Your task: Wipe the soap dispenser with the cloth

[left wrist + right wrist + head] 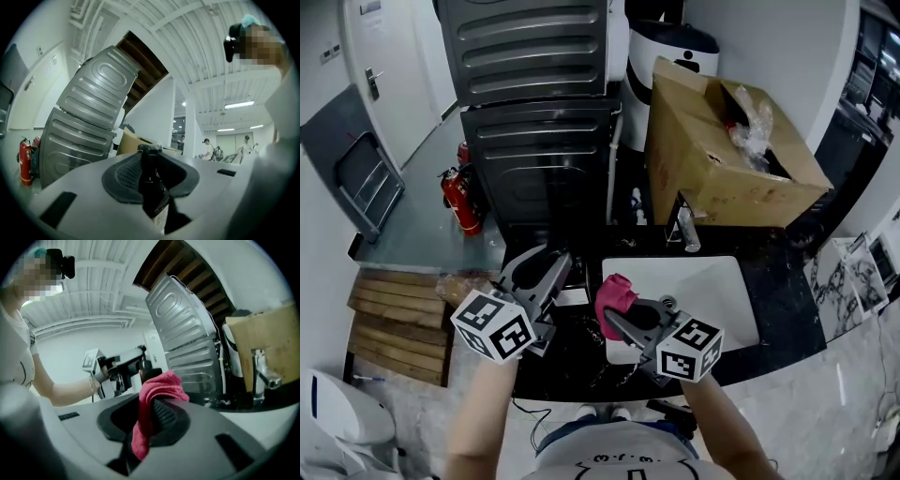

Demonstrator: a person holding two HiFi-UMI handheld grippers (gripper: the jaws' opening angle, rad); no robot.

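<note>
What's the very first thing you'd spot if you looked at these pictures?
The bright pink cloth jumps out first, pinched in the right gripper by the left edge of the white sink. Next comes the dark soap dispenser clamped in the left gripper, and the big cardboard box behind the sink. A red fire extinguisher stands on the floor at the left.
</note>
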